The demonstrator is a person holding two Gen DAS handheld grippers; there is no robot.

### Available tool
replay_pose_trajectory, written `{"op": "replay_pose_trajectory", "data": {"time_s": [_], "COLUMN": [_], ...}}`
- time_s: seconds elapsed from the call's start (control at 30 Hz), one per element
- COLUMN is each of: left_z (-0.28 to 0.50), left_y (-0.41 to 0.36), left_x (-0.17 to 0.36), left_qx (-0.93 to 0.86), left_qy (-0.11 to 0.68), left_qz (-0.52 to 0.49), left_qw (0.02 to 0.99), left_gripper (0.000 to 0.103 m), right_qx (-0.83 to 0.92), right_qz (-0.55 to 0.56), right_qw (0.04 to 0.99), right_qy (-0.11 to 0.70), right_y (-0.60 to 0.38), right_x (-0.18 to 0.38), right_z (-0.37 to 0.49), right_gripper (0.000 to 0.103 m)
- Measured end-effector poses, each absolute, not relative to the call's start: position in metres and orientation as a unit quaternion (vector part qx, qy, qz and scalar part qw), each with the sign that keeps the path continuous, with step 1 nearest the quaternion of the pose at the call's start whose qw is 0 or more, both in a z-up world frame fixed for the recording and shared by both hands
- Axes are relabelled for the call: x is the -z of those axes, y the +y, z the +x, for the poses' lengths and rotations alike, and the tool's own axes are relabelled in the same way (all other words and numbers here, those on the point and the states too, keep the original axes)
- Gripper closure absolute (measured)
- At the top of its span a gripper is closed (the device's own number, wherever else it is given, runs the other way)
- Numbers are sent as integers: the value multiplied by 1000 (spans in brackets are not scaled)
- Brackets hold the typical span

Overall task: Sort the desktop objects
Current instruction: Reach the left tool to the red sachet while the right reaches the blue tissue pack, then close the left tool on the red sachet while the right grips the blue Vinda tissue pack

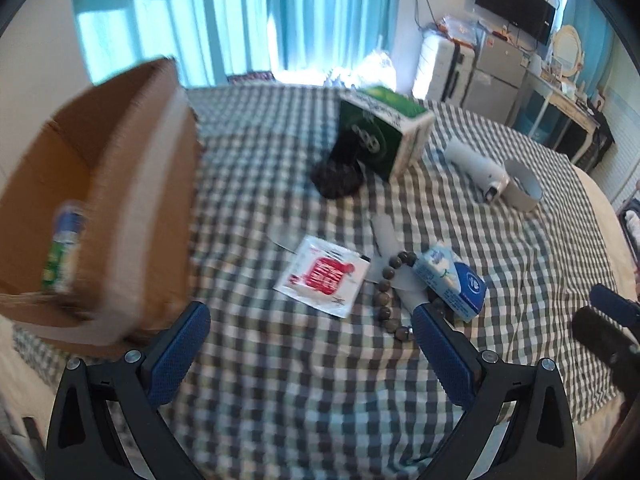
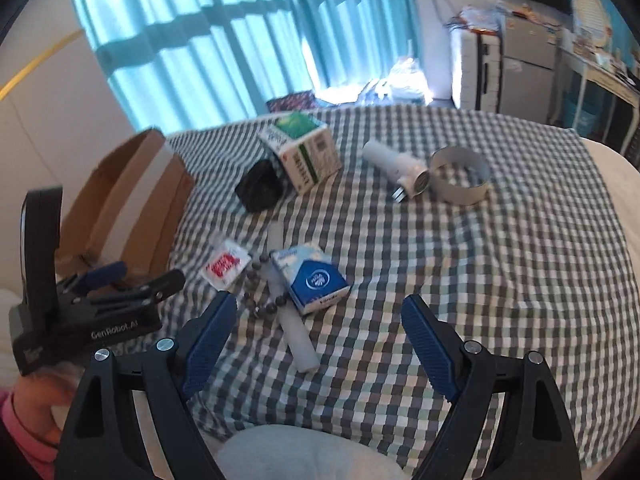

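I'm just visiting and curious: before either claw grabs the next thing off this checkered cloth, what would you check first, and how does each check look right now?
1. Left gripper open and holding nothing: ok.
2. Right gripper open and holding nothing: ok.
3. Cardboard box open on top for drop-offs: ok.
4. Blue tissue pack free to lift: not ok, it lies on the white stick beside the bead bracelet.
5. Red-and-white sachet lying flat, uncovered: ok.
6. Room left in the box: cannot tell.

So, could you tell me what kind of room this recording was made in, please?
Most likely a bedroom or small studio flat. The objects lie on a checked cloth that looks spread over a bed, teal curtains cover a large window, and a wall-mounted TV hangs above a small fridge.
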State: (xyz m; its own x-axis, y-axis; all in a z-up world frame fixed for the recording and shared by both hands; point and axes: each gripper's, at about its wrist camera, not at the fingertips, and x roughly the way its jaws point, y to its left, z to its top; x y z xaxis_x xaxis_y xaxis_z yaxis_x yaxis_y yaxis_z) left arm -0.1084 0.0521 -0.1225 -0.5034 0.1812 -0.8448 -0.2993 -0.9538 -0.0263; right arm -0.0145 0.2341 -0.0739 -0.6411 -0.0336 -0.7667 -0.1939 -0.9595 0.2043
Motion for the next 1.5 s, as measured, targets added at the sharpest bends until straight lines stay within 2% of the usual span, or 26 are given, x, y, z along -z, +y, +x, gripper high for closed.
{"op": "replay_pose_trajectory", "data": {"time_s": [0.3, 0.43, 0.6, 0.73, 0.8, 0.83, 0.87, 0.9, 0.93, 0.97, 1.03, 1.1, 1.13, 1.33, 1.5], "left_z": [-141, -151, -156, -157, -156, -157, -158, -158, -158, -158, -156, -152, -152, -140, -143], "left_y": [68, 67, 60, 60, 58, 57, 54, 50, 47, 43, 37, 34, 36, 45, 46], "left_x": [178, 194, 201, 201, 199, 198, 195, 193, 191, 190, 185, 182, 180, 161, 163], "left_qx": [-842, -840, -849, -856, -858, -859, -860, -861, -862, -863, -864, -863, -864, -877, -870], "left_qy": [105, 108, 84, 87, 78, 71, 62, 49, 43, 34, 21, 22, 26, 41, 34], "left_qz": [-516, -518, -504, -487, -483, -482, -480, -478, -477, -476, -474, -473, -472, -439, -453], "left_qw": [121, 121, 137, 149, 158, 161, 163, 165, 166, 169, 170, 174, 175, 191, 195], "left_gripper": [0, 0, 0, 1, 9, 17, 29, 35, 43, 57, 76, 90, 94, 96, 97], "right_qx": [-877, -871, -859, -846, -847, -848, -849, -852, -854, -855, -856, -860, -863, -871, -877], "right_qz": [-460, -483, -508, -528, -526, -523, -520, -515, -510, -507, -503, -495, -491, -472, -460], "right_qw": [23, 24, 3, -10, -12, -13, -12, -7, 2, 12, 18, 35, 43, 67, 76], "right_qy": [136, 90, 62, 77, 81, 85, 89, 96, 102, 106, 116, 115, 112, 117, 118], "right_y": [244, 233, 224, 229, 230, 231, 232, 235, 238, 241, 246, 250, 250, 255, 256], "right_x": [115, 133, 156, 175, 176, 176, 175, 174, 172, 171, 170, 165, 162, 139, 119], "right_z": [-60, -88, -115, -128, -128, -127, -127, -126, -124, -123, -119, -114, -112, -97, -79], "right_gripper": [18, 18, 18, 18, 19, 20, 28, 45, 49, 49, 49, 49, 49, 49, 49]}}
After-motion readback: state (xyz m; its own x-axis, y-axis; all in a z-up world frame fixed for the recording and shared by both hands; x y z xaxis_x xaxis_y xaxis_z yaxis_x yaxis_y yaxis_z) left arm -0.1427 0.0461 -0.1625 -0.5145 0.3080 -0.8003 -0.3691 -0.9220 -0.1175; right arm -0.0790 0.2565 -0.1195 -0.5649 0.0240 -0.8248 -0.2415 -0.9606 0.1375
